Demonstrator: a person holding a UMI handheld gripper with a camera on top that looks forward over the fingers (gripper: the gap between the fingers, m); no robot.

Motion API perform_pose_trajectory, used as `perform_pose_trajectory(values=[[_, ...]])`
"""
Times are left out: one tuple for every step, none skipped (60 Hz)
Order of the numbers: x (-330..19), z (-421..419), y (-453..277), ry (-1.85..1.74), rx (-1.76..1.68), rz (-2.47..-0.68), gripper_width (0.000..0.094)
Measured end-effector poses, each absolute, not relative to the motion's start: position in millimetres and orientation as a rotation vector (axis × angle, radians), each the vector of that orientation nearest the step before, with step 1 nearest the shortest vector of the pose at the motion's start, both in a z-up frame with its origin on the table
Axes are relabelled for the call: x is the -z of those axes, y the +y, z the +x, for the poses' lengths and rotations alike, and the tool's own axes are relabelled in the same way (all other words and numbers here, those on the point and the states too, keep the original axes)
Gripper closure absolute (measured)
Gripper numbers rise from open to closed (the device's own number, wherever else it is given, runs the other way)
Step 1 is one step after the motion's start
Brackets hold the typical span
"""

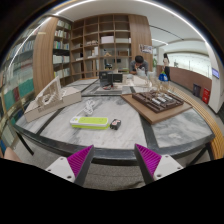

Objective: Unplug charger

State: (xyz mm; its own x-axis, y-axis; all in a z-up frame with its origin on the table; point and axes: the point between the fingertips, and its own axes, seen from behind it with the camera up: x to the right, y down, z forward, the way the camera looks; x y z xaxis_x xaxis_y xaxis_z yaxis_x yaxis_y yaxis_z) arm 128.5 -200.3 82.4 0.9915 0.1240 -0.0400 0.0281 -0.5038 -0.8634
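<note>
- While your gripper [108,160] hovers at the bottom centre of the frame, its fingers stand open, purple pads [78,160] apart, holding nothing.
- You have the marbled tabletop [170,128] just ahead of the fingers.
- You can see a yellow-green power strip [89,122] lying left of centre, with a small dark charger [115,124] just beside its right end; whether it is plugged in, you cannot tell.
- Your view shows a wooden tray [157,103] right of centre.
- You see shelving [100,45] in the upper middle.
</note>
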Motion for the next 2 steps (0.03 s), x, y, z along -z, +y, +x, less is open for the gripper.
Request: perform_pose_trajectory(values=[[-80.2, 131.0, -200.1, -0.102, -0.121, -2.101, 0.0102], [-78.1, 133.6, -199.8, -0.098, -0.125, -2.104, 0.0103]])
